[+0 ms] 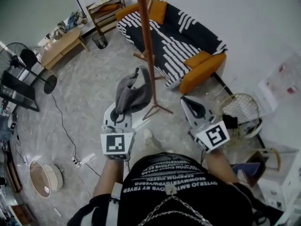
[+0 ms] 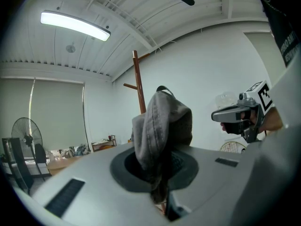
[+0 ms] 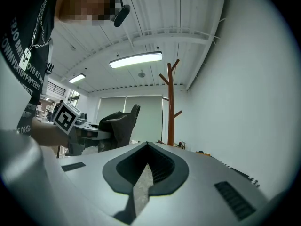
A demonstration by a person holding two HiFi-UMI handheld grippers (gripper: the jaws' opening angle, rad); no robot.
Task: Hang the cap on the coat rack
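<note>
sofa [image 1: 178, 32]: black-and-white striped, orange cushions, against the far wall, right behind the rack.
coat rack [image 1: 146, 41]: reddish-brown wooden pole with angled pegs, feet spread on the marbled floor. no peg has anything on it from what i can see.
low table [image 1: 61, 48]: light wood, off at the left, well apart from the rack.
fan [image 1: 16, 55]: black standing fan at the far left edge.
cap [image 1: 131, 95]: dark grey, bunched up and sticking out of the left claw. it's held up just beside the rack's pole, left of it in the head view. can't tell if it touches the wood.
left gripper [image 1: 123, 113]: jaws clamped on the bottom of the cap, fabric pinched right in the slot.
right gripper [image 1: 187, 101]: jaws closed together to a point, nothing between them. it's held up on the rack's other side, near the pole but apart from it.
</note>
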